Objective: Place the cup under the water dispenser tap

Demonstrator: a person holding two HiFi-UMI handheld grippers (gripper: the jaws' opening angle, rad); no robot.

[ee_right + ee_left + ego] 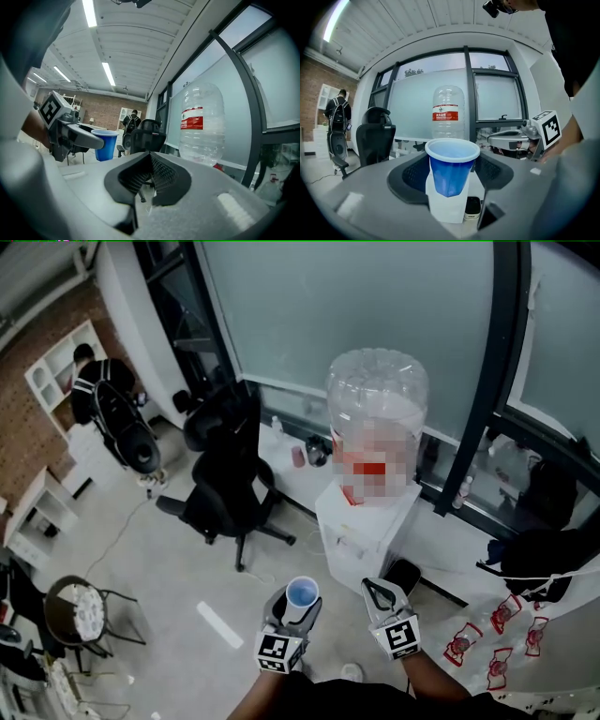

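2 hand-held grippers hang over an office floor, facing a white water dispenser (375, 532) that carries a large clear bottle (377, 399). The left gripper (294, 611) has its jaws closed on a blue plastic cup (302, 593), which is upright with its mouth up. The left gripper view shows the cup seated between the dark pads, its white rim level, and nothing visible inside. The right gripper (380, 594) rides just beside it, its jaws drawn together on nothing. A black office chair (230, 479) stands to the left of the dispenser, and a person (94, 390) is well off in the far corner.

The cup looks to be in transit: it is gripped but short of the dispenser, and not yet near the front panel. The tap itself is too small to make out from the head view. The next move would likely be to carry the cup forward and down to the front of the cabinet. There it should be kept level, centred beneath the spout and set down before the jaws part.
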